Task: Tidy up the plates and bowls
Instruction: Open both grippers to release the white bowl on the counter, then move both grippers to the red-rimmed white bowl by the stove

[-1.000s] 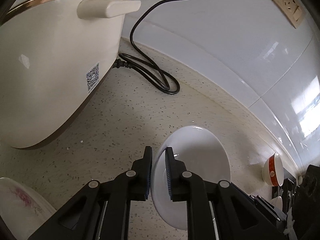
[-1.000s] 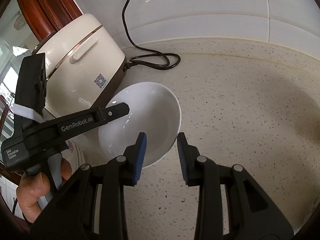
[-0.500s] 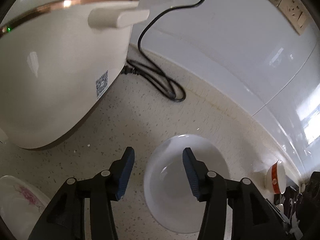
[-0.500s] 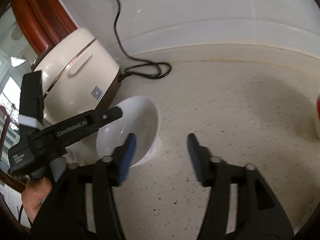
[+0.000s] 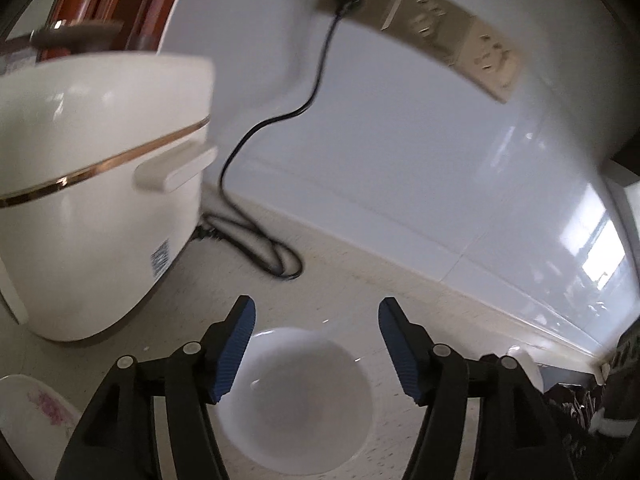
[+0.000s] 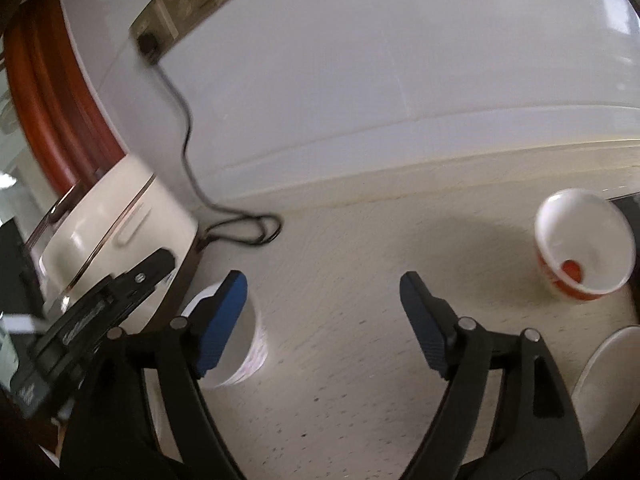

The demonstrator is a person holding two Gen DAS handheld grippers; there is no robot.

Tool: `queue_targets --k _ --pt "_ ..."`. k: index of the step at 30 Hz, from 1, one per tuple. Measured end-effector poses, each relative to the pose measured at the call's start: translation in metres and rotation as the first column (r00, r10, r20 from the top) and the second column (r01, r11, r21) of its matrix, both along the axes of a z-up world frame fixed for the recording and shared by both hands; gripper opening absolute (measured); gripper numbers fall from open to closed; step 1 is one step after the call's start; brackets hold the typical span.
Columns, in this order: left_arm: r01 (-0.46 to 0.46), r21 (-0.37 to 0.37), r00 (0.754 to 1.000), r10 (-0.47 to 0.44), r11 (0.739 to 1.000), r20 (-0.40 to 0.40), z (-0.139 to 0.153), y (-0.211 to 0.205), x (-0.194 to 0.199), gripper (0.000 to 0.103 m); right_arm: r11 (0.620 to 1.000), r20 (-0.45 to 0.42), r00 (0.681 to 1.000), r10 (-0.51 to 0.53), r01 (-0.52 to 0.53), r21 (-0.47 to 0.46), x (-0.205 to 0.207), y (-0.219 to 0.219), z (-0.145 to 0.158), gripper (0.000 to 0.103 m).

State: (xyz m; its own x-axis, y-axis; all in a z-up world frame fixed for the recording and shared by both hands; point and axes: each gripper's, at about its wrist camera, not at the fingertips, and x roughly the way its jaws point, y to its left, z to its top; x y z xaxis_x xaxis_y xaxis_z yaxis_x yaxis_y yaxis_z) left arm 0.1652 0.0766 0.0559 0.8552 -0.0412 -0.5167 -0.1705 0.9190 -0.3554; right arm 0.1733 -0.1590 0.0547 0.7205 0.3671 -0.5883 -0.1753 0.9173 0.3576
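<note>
Both tongs are spread wide and hold nothing. The left tongs [image 5: 314, 344] hang above the white bowl [image 5: 296, 400], which sits upright on the speckled desk [image 6: 360, 360] just beside the rice cooker [image 5: 92, 200] at its 10 o'clock. The right tongs [image 6: 324, 312] point toward open desk, with the red-and-white bowl [image 6: 584, 248] at their 2 o'clock. Judging from this, the risks are a rim grip slipping on glazed ware, knocking the white bowl into the cooker, or snagging the looped power cord [image 5: 256, 240] behind it.
</note>
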Motion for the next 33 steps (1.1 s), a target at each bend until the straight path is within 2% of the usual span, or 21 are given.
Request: queue_targets --k 6,15,24,30,33 --pt "0.075 -0.012 0.996 -0.075 0.997 0.05 0.001 -0.021 0.0 0.069 0.997 0.015 0.997 -0.079 0.079 -0.011 0.002 -0.021 0.005 0.085" --pt "0.174 -0.036 0.985 -0.173 0.984 0.028 -0.005 -0.05 -0.002 0.069 0.974 0.016 0.975 -0.222 0.221 0.037 0.003 -0.074 0.008 0.089" --pt "0.241 -0.042 0.97 -0.242 0.97 -0.017 -0.014 -0.079 0.009 0.069 0.922 -0.035 0.93 -0.365 0.367 0.126 0.003 -0.132 -0.004 0.089" --pt "0.314 -0.052 0.947 -0.316 0.948 -0.052 -0.01 -0.107 0.016 0.069 0.869 -0.097 0.887 -0.451 0.461 0.181 -0.002 -0.174 -0.015 0.089" --pt "0.349 -0.064 0.932 -0.353 0.935 -0.083 -0.011 -0.121 0.024 0.069 0.855 -0.13 0.877 -0.462 0.479 0.199 0.0 -0.187 -0.021 0.089"
